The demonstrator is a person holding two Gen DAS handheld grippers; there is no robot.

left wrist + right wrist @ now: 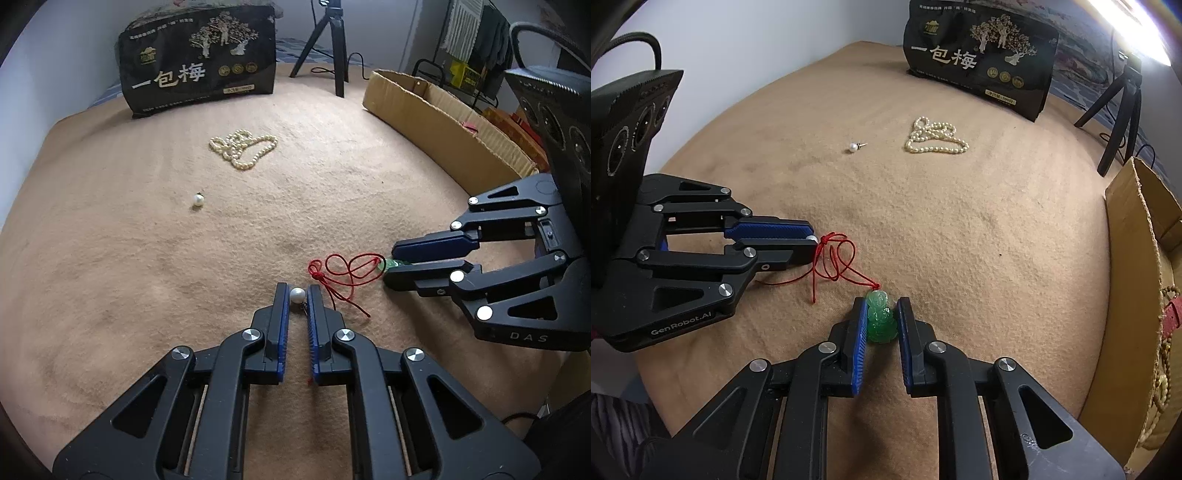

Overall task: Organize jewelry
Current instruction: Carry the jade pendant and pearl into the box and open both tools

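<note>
Two grips are set: your left gripper (297, 295) pinches a pearl earring (297, 295), your right gripper (882, 317) — marked "DAS" — clamps the green pendant (881, 317) on its red cord (836, 260). Both lie on the tan blanket (110, 258) — farther off, a pearl necklace (242, 147), another pearl stud (198, 200), and a black bag (201, 59) reading "一包梅".

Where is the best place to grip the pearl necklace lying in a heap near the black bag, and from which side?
Grip the pearl necklace at its thick tangled end, toward the black bag, where several strands overlap and rise above the blanket. Probably come from above with open tongs straddling that bunch; the single strand at the other end lies flat and could slip.
</note>
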